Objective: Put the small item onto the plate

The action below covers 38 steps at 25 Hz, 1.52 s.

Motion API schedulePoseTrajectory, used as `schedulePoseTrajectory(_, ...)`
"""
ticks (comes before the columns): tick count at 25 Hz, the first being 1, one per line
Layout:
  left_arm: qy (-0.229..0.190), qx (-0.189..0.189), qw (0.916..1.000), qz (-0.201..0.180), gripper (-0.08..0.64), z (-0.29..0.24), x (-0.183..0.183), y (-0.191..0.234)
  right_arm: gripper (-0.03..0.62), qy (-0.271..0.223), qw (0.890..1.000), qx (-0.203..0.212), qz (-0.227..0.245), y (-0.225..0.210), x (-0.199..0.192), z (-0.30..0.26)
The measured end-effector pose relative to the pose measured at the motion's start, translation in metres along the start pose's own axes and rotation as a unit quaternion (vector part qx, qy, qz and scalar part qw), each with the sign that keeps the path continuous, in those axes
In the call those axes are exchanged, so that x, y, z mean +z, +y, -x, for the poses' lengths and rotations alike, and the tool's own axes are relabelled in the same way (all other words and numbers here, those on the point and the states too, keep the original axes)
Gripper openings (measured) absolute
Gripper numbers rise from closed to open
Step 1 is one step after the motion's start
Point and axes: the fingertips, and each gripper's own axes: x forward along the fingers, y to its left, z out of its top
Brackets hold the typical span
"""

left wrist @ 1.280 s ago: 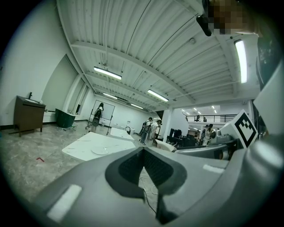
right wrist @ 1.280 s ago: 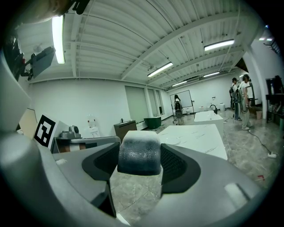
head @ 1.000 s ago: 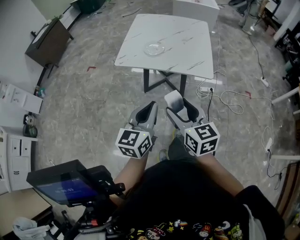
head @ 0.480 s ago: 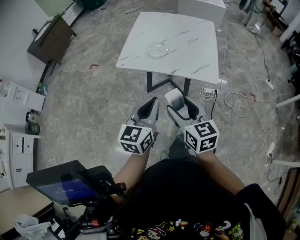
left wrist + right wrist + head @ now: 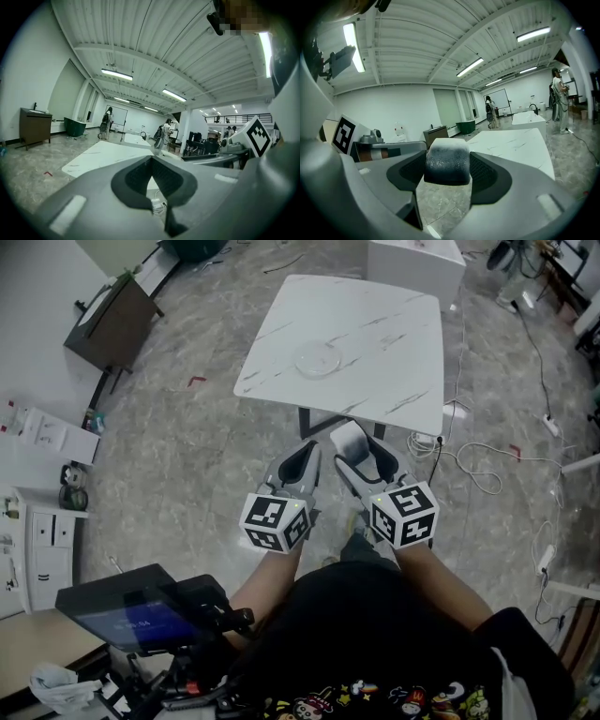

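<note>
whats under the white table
Dark legs show below the near edge of the table, a white power strip beside them. Its top hides the rest; the right tool and its item cover part of the legs.

A white, marble-veined table [image 5: 375,343] stood on the grey floor [image 5: 187,446] just ahead of the right gripper [image 5: 361,448], with a clear plate [image 5: 317,360] lying on it ahead-left.

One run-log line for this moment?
left gripper: shut, empty | right gripper: shut on small item | plate: empty, on table | placing: not yet done

L tongs [image 5: 306,452] closed, R tongs [image 5: 364,444] gripping small item [image 5: 348,436], held abreast
</note>
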Motion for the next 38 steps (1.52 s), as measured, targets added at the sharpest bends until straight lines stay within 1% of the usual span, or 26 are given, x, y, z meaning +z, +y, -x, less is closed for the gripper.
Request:
schedulePoseTrajectory(3,0.003,0.008,1.0,-0.002,0.0,-0.092,0.024,0.001,0.316,0.0,1.0,0.009,-0.002,-0.083,0.04,-0.026)
schedulePoseTrajectory(6,0.006,0.015,0.9999,0.0,0.0,-0.169,0.034,-0.001,0.316,0.004,1.0,0.018,-0.005,-0.152,0.062,-0.048)
schedulePoseTrajectory(9,0.011,0.023,0.9997,0.002,0.0,-0.248,0.028,0.003,0.316,0.006,1.0,0.026,-0.006,-0.226,0.071,-0.076)
schedulePoseTrajectory(12,0.017,0.035,0.9992,0.007,0.0,-0.333,0.009,-0.009,0.316,0.01,0.999,0.037,-0.008,-0.314,0.071,-0.089)
schedulePoseTrajectory(14,0.017,0.042,0.9989,0.011,0.0,-0.376,0.0,-0.013,0.316,0.014,0.999,0.044,-0.006,-0.357,0.069,-0.099)
schedulePoseTrajectory(15,0.017,0.045,0.9987,0.013,0.0,-0.392,-0.001,-0.011,0.316,0.016,0.999,0.047,-0.006,-0.372,0.07,-0.107)
schedulePoseTrajectory(17,0.018,0.049,0.9985,0.015,0.0,-0.411,-0.005,0.002,0.316,0.021,0.999,0.049,-0.01,-0.388,0.068,-0.127)
schedulePoseTrajectory(21,0.019,0.058,0.9979,0.021,0.0,-0.429,-0.011,0.052,0.316,0.032,0.998,0.06,-0.012,-0.389,0.062,-0.183)
schedulePoseTrajectory(25,0.025,0.063,0.9974,0.026,0.0,-0.467,0.001,0.11,0.316,0.04,0.997,0.065,-0.014,-0.404,0.081,-0.249)
schedulePoseTrajectory(27,0.027,0.063,0.9972,0.029,0.0,-0.479,0.002,0.14,0.316,0.043,0.997,0.063,-0.016,-0.407,0.084,-0.279)
schedulePoseTrajectory(29,0.028,0.059,0.9974,0.03,0.0,-0.496,0.001,0.185,0.316,0.044,0.997,0.059,-0.016,-0.409,0.086,-0.325)
schedulePoseTrajectory(31,0.028,0.053,0.9977,0.032,0.0,-0.515,0.002,0.242,0.316,0.046,0.997,0.054,-0.014,-0.41,0.09,-0.385)
schedulePoseTrajectory(32,0.028,0.05,0.9977,0.034,0.0,-0.522,0.003,0.263,0.316,0.047,0.998,0.05,-0.013,-0.411,0.092,-0.407)
schedulePoseTrajectory(33,0.029,0.048,0.9978,0.037,0.0,-0.528,0.004,0.276,0.316,0.05,0.998,0.046,-0.013,-0.412,0.094,-0.421)
schedulePoseTrajectory(34,0.03,0.045,0.9978,0.039,0.0,-0.532,0.006,0.281,0.316,0.051,0.998,0.043,-0.014,-0.413,0.097,-0.426)
schedulePoseTrajectory(37,0.029,0.034,0.9982,0.039,0.0,-0.54,0.019,0.276,0.316,0.052,0.998,0.031,-0.013,-0.418,0.11,-0.42)
schedulePoseTrajectory(38,0.029,0.031,0.9983,0.04,0.0,-0.542,0.024,0.283,0.316,0.053,0.998,0.027,-0.012,-0.417,0.115,-0.427)
